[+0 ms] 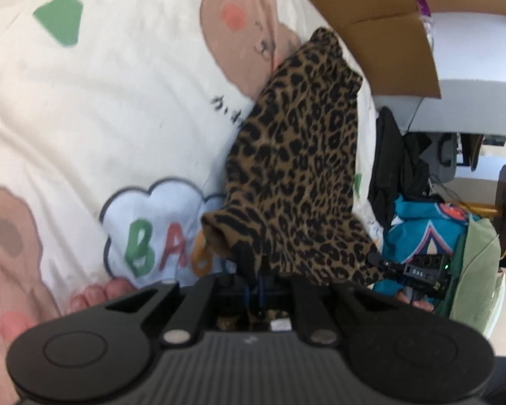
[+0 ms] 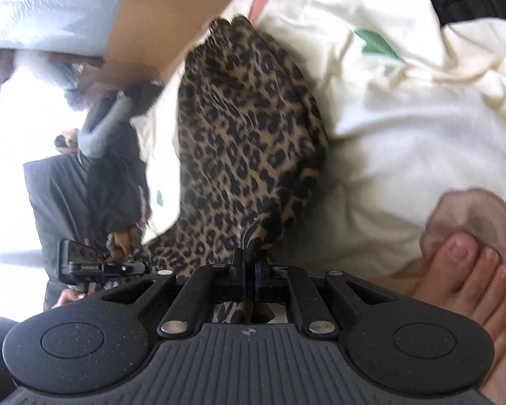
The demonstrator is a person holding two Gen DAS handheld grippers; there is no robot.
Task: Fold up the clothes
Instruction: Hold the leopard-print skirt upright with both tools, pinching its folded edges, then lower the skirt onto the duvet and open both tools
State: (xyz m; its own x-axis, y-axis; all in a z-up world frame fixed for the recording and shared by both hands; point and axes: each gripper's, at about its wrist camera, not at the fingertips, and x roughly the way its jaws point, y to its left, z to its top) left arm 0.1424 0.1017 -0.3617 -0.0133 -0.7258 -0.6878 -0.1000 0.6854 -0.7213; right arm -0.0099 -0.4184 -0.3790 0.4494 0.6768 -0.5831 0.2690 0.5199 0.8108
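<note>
1. Nearest to me, my left gripper (image 1: 258, 278) has its jaws pinched tight on a bunched corner of the leopard-print garment (image 1: 297, 168); the cloth runs away from the tips toward the far side.
2. My right gripper (image 2: 249, 263) is likewise clamped on another edge of the leopard-print garment (image 2: 246, 128), fabric squeezed between its blue-lined pads.
3. Between both grips the garment hangs in a soft, crumpled drape, tan with black spots, thin and floppy.
4. Under it lies a cream quilt (image 1: 101, 108), wrinkled, printed with brown bears, a green shape and a cloud with coloured letters.
5. Bare toes (image 2: 472, 270) rest on the quilt, near right in the right wrist view.
6. A cardboard box (image 1: 381, 33) stands far behind the garment.
7. A teal garment (image 1: 421, 222) and dark clothes (image 1: 391, 155) crowd the right side in the left wrist view.
</note>
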